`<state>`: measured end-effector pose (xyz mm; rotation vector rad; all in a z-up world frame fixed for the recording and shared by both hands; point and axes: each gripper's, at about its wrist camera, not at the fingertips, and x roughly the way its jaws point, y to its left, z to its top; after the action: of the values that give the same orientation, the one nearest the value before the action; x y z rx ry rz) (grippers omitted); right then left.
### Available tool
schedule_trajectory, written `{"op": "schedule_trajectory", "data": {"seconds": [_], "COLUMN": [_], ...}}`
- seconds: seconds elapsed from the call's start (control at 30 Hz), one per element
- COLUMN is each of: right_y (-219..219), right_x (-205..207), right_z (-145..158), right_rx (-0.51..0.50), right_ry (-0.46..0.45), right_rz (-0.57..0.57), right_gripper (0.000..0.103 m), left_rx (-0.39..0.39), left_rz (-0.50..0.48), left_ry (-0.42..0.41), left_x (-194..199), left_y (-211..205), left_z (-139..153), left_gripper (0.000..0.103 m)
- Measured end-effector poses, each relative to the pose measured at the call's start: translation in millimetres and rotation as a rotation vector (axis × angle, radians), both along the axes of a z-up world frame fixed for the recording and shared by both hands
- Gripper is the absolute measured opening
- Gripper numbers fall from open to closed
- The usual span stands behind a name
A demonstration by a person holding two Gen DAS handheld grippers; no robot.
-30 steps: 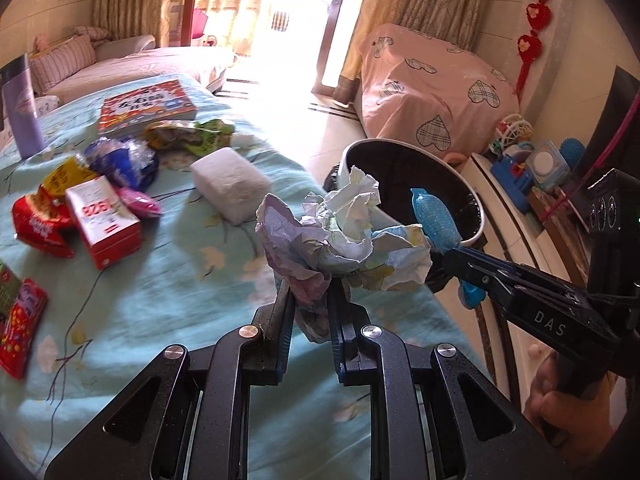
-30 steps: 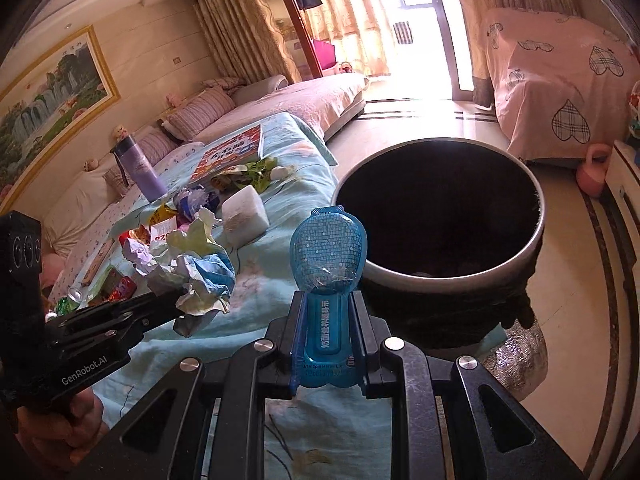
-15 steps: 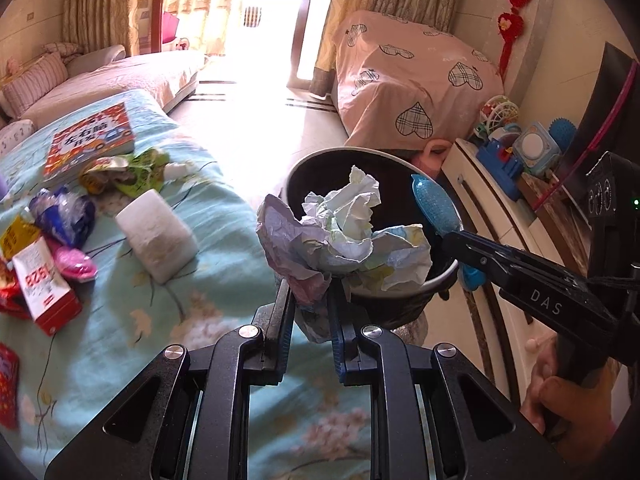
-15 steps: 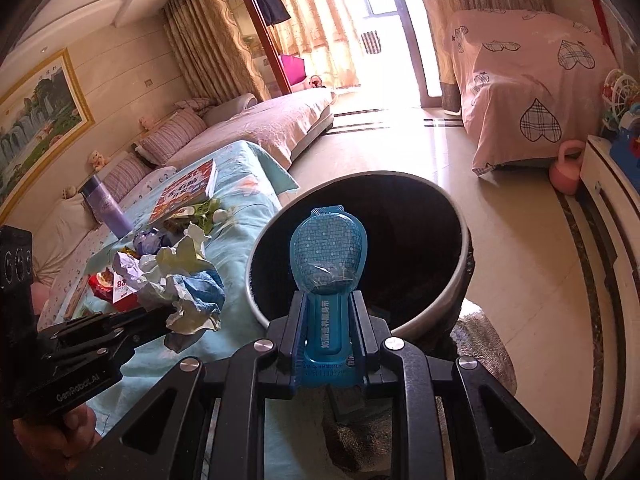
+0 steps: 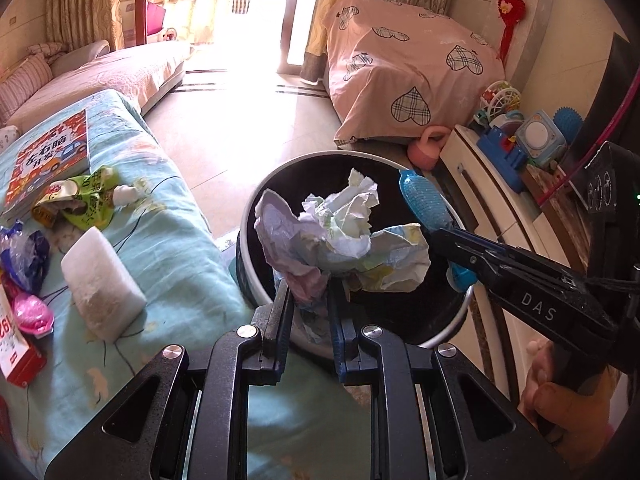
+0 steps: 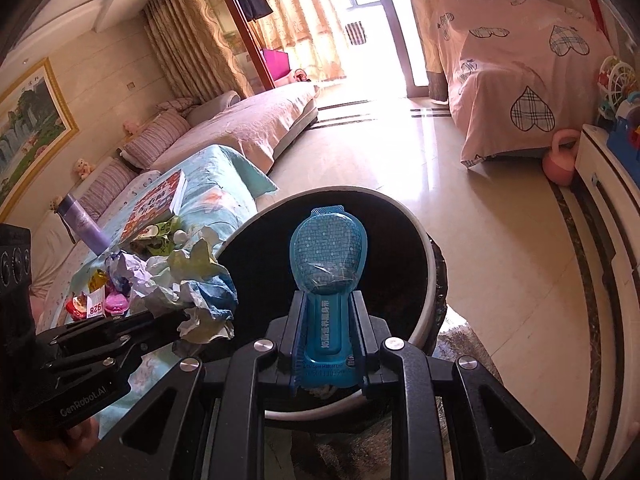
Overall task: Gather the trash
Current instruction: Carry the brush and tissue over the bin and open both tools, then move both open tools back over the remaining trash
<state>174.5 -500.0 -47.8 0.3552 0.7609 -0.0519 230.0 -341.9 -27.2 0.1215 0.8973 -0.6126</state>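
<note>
Both claws are poised over the black bin (image 5: pixel 280 208) for dropping: the left gripper (image 5: pixel 308 304) pinches crumpled paper (image 5: pixel 340 236), while the right gripper (image 6: pixel 328 328) clamps a blue packet (image 6: pixel 328 256).

Left claw (image 5: pixel 310 312) clamps crumpled paper (image 5: pixel 340 236) over the black bin (image 5: pixel 256 280), beside the right claw's (image 5: pixel 450 240) blue packet (image 5: pixel 424 200)

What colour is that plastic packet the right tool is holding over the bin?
Blue, with a pale dotted pattern on the packet; the right wrist view shows it best.
</note>
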Motion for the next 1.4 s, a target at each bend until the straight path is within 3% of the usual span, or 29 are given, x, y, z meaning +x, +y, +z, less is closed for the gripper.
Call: {"op": "schedule_trajectory", "data": {"seconds": [0.07, 0.13, 0.2, 0.23, 0.33, 0.57, 0.87, 1.03, 1.4], "right_y": [-2.5, -5.0, -6.7, -7.5, -9.5, -1.4, 39.7, 69.5, 135.6], "right_x": [3.2, 5.9, 7.1, 7.0, 5.0, -8.9, -26.2, -32.0, -33.0], "right_z": [-1.1, -1.5, -2.2, -3.0, -4.4, 0.0, -0.6, -2.1, 8.9], "right_rx": [0.0, 0.003, 0.005, 0.011, 0.027, 0.059, 0.099, 0.107, 0.052], "right_ry": [0.003, 0.003, 0.003, 0.005, 0.002, -0.021, -0.037, -0.038, -0.054], "right_rz": [-0.001, -0.003, -0.009, -0.01, -0.016, -0.009, 0.044, 0.101, 0.217], "right_gripper": [0.021, 0.024, 0.025, 0.026, 0.036, 0.049, 0.062, 0.083, 0.084], "left_rx": [0.006, 0.011, 0.002, -0.001, -0.004, -0.025, -0.045, -0.054, -0.091], "left_rz": [0.0, 0.002, 0.014, 0.018, 0.022, 0.057, 0.154, 0.214, 0.344], "left_ry": [0.0, 0.014, 0.008, 0.004, 0.008, 0.006, 0.034, 0.043, 0.047], "left_x": [3.5, 6.0, 4.3, 2.7, -2.2, -20.3, -42.8, -53.3, -66.1], "left_y": [-3.3, -4.8, -2.3, -0.3, 6.7, 36.5, 100.6, 140.1, 218.5], "left_z": [-1.4, -3.3, -3.6, -3.6, -4.9, -4.6, -13.9, -17.5, -17.4], "left_gripper": [0.02, 0.042, 0.057, 0.06, 0.06, 0.06, 0.06, 0.061, 0.065]}}
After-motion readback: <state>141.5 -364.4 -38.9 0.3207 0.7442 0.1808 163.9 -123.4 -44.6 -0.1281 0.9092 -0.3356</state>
